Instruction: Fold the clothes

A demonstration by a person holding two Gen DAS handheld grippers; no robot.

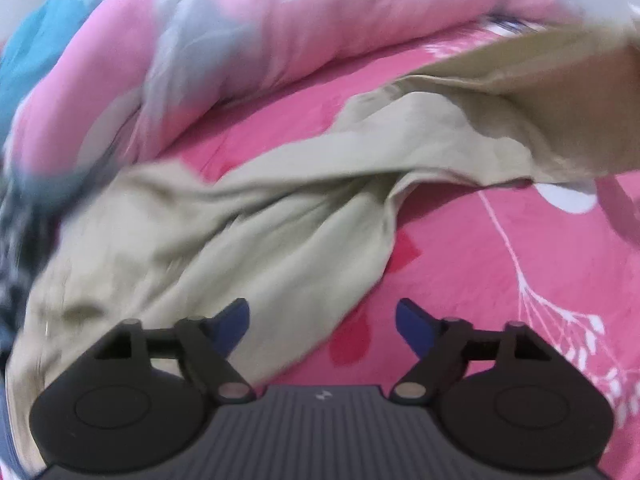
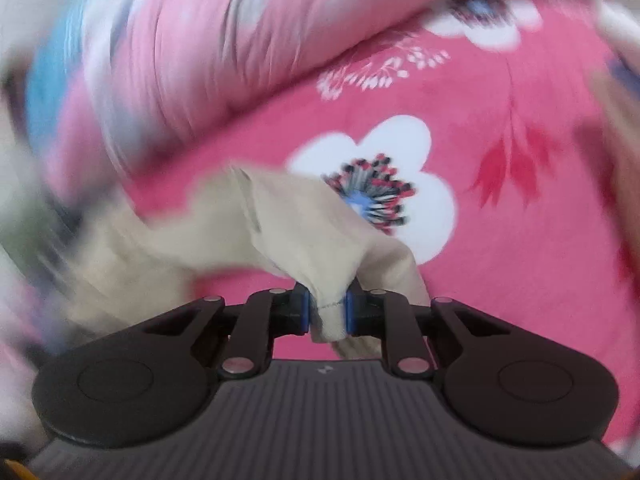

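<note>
A beige garment (image 1: pixel 248 216) lies crumpled across the pink flowered bedsheet (image 1: pixel 500 264), rising toward the upper right in the left wrist view. My left gripper (image 1: pixel 322 326) hangs open just above the cloth's lower edge, nothing between its blue pads (image 1: pixel 234 324). In the right wrist view my right gripper (image 2: pixel 327 312) is shut on a hemmed edge of the beige garment (image 2: pixel 304 232), which trails off to the left, lifted from the sheet. Both views are blurred by motion.
A rolled pink, grey and blue quilt (image 1: pixel 240 40) lies along the far side of the bed; the quilt (image 2: pixel 180 60) also fills the upper left of the right wrist view. The bedsheet (image 2: pixel 500 200) with white flowers spreads out to the right.
</note>
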